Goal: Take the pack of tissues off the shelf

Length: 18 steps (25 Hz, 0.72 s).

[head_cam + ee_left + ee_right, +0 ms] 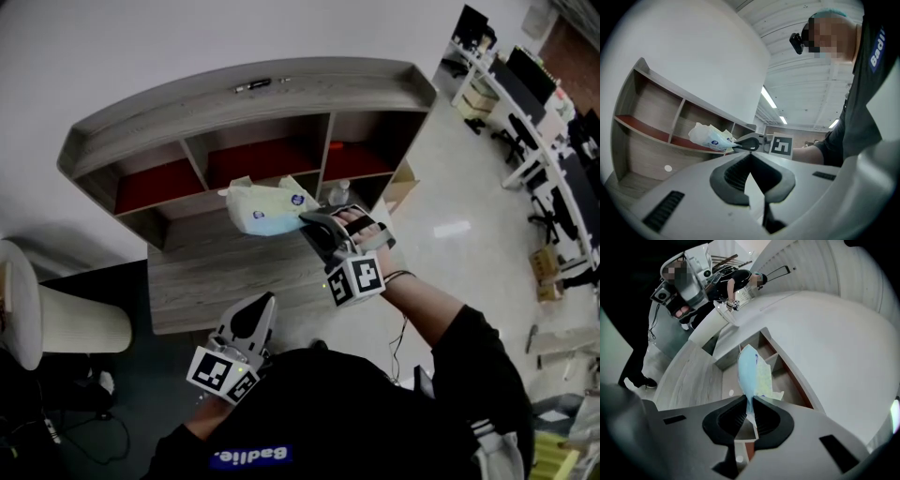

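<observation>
Above the desk (216, 272), my right tongs (305, 223) pinch the tissue pack (267, 208) before the shelf (244, 98); my left tongs (267, 302) are closed, empty.

Pale-blue tissue pack (267, 208); grey-wood shelf (246, 103)

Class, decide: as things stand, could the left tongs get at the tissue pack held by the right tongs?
Probably yes: the left tongs are shut and empty, and nothing stands between them and the tissue pack held before the shelf.

Cream chair (70, 326), cardboard box (405, 190), office desks (548, 155)
</observation>
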Each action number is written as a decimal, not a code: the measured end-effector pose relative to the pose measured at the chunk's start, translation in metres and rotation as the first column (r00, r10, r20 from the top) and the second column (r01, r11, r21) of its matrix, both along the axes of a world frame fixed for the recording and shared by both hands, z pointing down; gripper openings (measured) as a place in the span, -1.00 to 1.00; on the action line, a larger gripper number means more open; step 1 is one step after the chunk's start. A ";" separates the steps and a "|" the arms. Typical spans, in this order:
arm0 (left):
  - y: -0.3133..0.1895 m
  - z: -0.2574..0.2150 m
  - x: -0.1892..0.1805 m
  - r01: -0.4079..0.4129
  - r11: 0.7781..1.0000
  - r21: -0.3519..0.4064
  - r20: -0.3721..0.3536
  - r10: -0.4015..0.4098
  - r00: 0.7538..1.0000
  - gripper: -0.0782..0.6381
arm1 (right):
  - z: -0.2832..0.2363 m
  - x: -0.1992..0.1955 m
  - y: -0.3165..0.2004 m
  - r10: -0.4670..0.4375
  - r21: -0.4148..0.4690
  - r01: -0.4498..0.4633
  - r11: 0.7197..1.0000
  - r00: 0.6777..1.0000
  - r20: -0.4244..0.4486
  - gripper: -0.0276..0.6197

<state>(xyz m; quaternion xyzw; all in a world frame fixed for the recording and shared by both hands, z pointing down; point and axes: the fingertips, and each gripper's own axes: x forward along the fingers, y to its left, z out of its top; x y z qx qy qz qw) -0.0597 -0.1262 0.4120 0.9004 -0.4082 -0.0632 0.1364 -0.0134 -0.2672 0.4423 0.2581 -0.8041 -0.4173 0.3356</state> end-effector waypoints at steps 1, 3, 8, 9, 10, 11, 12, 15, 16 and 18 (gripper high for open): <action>0.000 0.000 0.000 -0.001 1.000 -0.001 -0.001 0.001 1.000 -0.79 | -0.003 -0.001 0.005 -0.007 -0.009 0.007 1.000 1.000 0.015 -0.74; 0.000 0.001 0.001 -0.003 1.000 -0.002 -0.001 0.003 1.000 -0.79 | -0.009 -0.001 0.015 -0.022 -0.033 0.024 0.999 0.998 0.051 -0.74; -0.001 0.001 0.003 -0.010 1.000 -0.003 -0.005 0.010 1.000 -0.79 | -0.023 0.002 0.034 -0.034 -0.115 0.053 0.992 0.986 0.164 -0.74; -0.001 0.000 0.004 -0.011 1.000 -0.002 -0.006 0.011 1.000 -0.79 | -0.025 0.003 0.038 -0.033 -0.132 0.058 0.990 0.982 0.186 -0.74; -0.001 -0.001 0.004 -0.012 1.000 0.000 -0.007 0.012 1.000 -0.79 | -0.027 0.004 0.041 -0.031 -0.149 0.063 0.987 0.978 0.206 -0.74; -0.001 -0.001 0.005 -0.013 1.000 0.002 -0.007 0.013 1.000 -0.79 | -0.029 0.004 0.045 -0.031 -0.165 0.070 0.984 0.974 0.226 -0.74; -0.001 -0.002 0.005 -0.014 1.000 0.003 -0.007 0.014 1.000 -0.79 | -0.031 0.004 0.049 -0.032 -0.179 0.078 0.981 0.969 0.245 -0.74; -0.001 -0.002 0.005 -0.015 1.000 0.003 -0.008 0.015 1.000 -0.79 | -0.036 0.003 0.059 -0.033 -0.216 0.100 0.971 0.956 0.292 -0.74; -0.001 -0.002 0.005 -0.015 1.000 0.002 -0.009 0.015 1.000 -0.79 | -0.037 0.003 0.062 -0.031 -0.230 0.106 0.967 0.951 0.308 -0.74; -0.001 -0.002 0.006 -0.017 1.000 0.001 -0.008 0.017 1.000 -0.79 | -0.040 0.002 0.066 -0.026 -0.253 0.117 0.960 0.941 0.337 -0.74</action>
